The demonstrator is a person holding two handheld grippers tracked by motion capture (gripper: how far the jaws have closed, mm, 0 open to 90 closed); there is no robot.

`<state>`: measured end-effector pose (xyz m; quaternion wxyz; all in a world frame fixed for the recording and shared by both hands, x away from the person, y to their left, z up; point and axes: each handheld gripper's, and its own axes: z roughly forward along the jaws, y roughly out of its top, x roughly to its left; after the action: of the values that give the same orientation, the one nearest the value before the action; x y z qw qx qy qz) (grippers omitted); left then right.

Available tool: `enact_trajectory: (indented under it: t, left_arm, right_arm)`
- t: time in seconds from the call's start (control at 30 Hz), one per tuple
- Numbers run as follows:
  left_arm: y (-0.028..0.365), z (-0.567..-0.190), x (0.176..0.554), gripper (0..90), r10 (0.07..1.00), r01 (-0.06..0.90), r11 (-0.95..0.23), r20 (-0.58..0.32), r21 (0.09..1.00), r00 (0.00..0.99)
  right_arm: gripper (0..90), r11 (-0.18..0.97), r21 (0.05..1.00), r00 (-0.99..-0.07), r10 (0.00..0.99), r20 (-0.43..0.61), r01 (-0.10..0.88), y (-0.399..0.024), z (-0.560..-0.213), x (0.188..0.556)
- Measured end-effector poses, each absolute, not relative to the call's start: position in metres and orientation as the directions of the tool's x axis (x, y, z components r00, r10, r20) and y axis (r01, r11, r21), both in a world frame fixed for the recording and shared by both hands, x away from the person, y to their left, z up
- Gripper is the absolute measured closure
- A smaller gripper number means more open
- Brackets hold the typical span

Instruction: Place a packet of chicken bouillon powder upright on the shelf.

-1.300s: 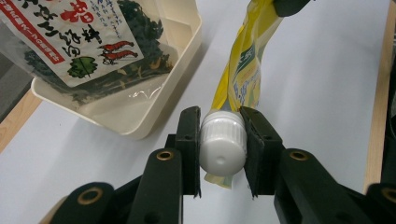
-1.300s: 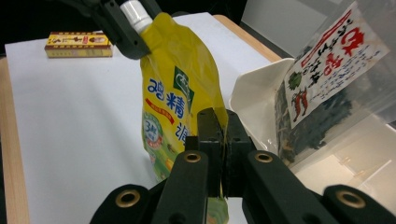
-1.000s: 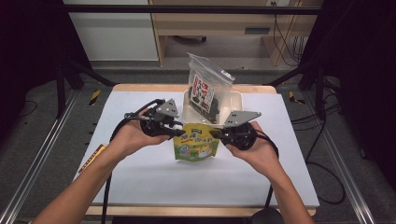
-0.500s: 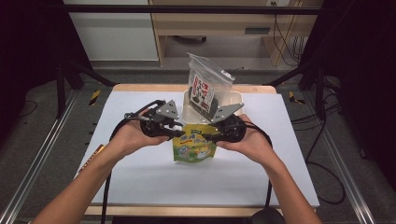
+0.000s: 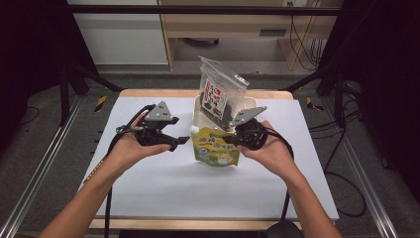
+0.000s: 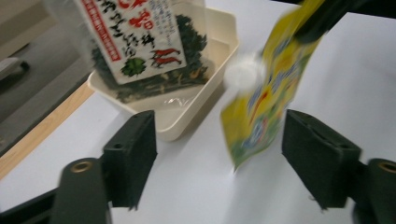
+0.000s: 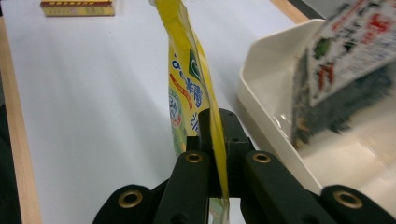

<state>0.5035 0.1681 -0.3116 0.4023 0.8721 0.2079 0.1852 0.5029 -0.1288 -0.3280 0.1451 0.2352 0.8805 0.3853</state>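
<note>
Near the surface's far edge, the left tongs [image 5: 182, 142] have just been opening, releasing the yellow spouted pouch [image 5: 216, 150], leaving the right tongs [image 5: 231, 142] gripping it alone beside the cream tray [image 5: 200, 117].

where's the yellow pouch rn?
High view: the yellow pouch hangs mid-table, clamped in the right tool, just in front of the cream tray, with the open left tool beside it.
</note>
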Motion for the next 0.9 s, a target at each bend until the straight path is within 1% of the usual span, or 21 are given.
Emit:
enact_trajectory:
  t: [0.03, 0.13, 0.17, 0.23, 0.33, 0.5, 0.53, 0.6, 0.77, 0.83, 0.9]
  left_arm:
    - [0.171, -0.315, 0.501, 21.2, 0.523, 0.222, -0.59, 0.159, 0.776, 0.837]
    - [0.178, -0.328, 0.494, 16.0, 0.563, 0.265, -0.58, 0.144, 0.77, 0.814]
    - [0.18, -0.332, 0.49, 14.3, 0.58, 0.274, -0.586, 0.159, 0.763, 0.799]
    - [0.183, -0.343, 0.483, 13.7, 0.605, 0.285, -0.602, 0.193, 0.746, 0.773]
    - [0.188, -0.356, 0.478, 12.6, 0.633, 0.323, -0.577, 0.161, 0.75, 0.757]
    - [0.194, -0.383, 0.467, 12.6, 0.649, 0.329, -0.576, 0.175, 0.748, 0.74]
    - [0.196, -0.387, 0.466, 12.6, 0.649, 0.333, -0.569, 0.163, 0.752, 0.743]
    - [0.199, -0.396, 0.465, 12.5, 0.658, 0.348, -0.561, 0.149, 0.751, 0.738]
    - [0.207, -0.417, 0.46, 11.3, 0.686, 0.373, -0.567, 0.17, 0.735, 0.707]
    - [0.211, -0.421, 0.455, 11.2, 0.691, 0.37, -0.567, 0.18, 0.736, 0.7]
    - [0.214, -0.424, 0.452, 11.2, 0.689, 0.367, -0.572, 0.187, 0.733, 0.7]
  right_arm:
    - [90.0, 0.581, 0.751, -0.838, 0.542, -0.068, 0.314, -0.134, -0.325, 0.501]
    - [90.0, 0.549, 0.762, -0.817, 0.574, -0.045, 0.343, -0.151, -0.315, 0.496]
    - [90.0, 0.543, 0.761, -0.808, 0.588, -0.042, 0.356, -0.157, -0.312, 0.494]
    - [90.0, 0.531, 0.758, -0.79, 0.612, -0.034, 0.379, -0.168, -0.306, 0.49]
    - [90.0, 0.5, 0.759, -0.748, 0.663, -0.027, 0.416, -0.187, -0.299, 0.487]
    - [90.0, 0.46, 0.751, -0.677, 0.736, -0.024, 0.473, -0.212, -0.293, 0.486]
    - [90.0, 0.458, 0.748, -0.666, 0.746, -0.029, 0.481, -0.216, -0.292, 0.486]
    - [90.0, 0.446, 0.742, -0.645, 0.764, -0.024, 0.501, -0.222, -0.29, 0.486]
    - [90.0, 0.433, 0.723, -0.591, 0.805, -0.043, 0.538, -0.23, -0.279, 0.487]
    - [90.0, 0.392, 0.72, -0.53, 0.847, -0.039, 0.573, -0.234, -0.274, 0.489]
    - [90.0, 0.371, 0.722, -0.493, 0.869, -0.047, 0.584, -0.237, -0.269, 0.492]
